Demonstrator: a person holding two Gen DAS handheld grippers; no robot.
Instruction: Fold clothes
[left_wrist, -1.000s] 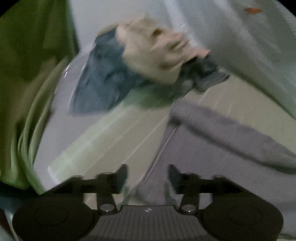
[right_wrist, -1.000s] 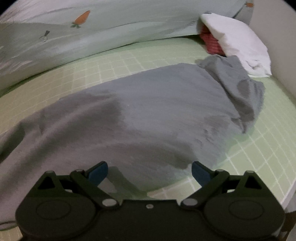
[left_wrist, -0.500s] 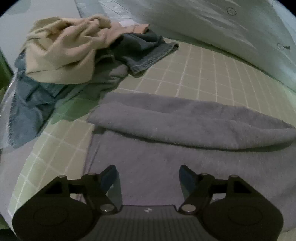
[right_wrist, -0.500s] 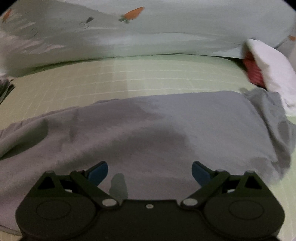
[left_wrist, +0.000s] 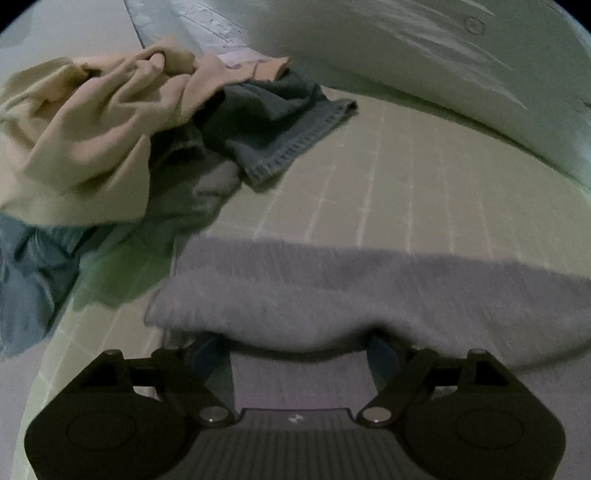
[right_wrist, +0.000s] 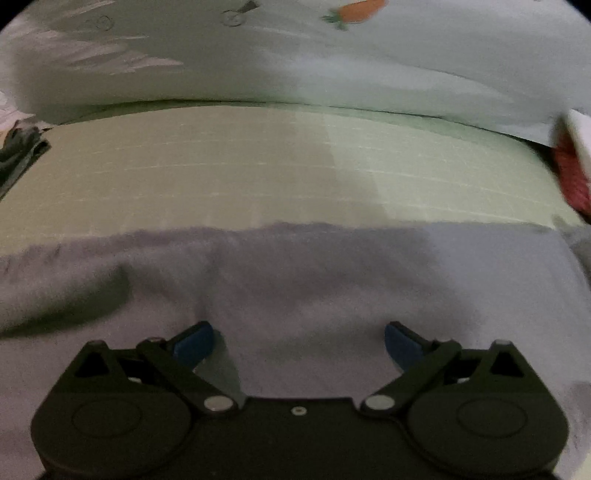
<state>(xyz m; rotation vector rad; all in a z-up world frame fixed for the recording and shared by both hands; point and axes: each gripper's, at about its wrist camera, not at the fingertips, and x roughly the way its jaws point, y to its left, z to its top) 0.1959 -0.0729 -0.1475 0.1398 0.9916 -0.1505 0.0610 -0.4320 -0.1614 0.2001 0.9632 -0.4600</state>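
A grey garment (left_wrist: 332, 288) lies spread on a green checked bed sheet (left_wrist: 406, 184). In the left wrist view a folded-over grey sleeve lies across it. My left gripper (left_wrist: 297, 350) is open, low over the garment, its fingertips partly hidden under the sleeve's near edge. In the right wrist view the same grey garment (right_wrist: 295, 280) fills the lower half. My right gripper (right_wrist: 299, 341) is open wide just above the cloth and holds nothing.
A heap of clothes lies at the left: a beige piece (left_wrist: 92, 129) on dark blue-grey ones (left_wrist: 277, 125). A pale quilt with carrot prints (right_wrist: 295, 66) runs along the back. Red and white cloth (right_wrist: 572, 173) lies at the right edge.
My left gripper has swung right from the bed's edge and moved forward onto the grey sleeve, its jaws opening wider. My right gripper has turned left and dropped closer to the garment.
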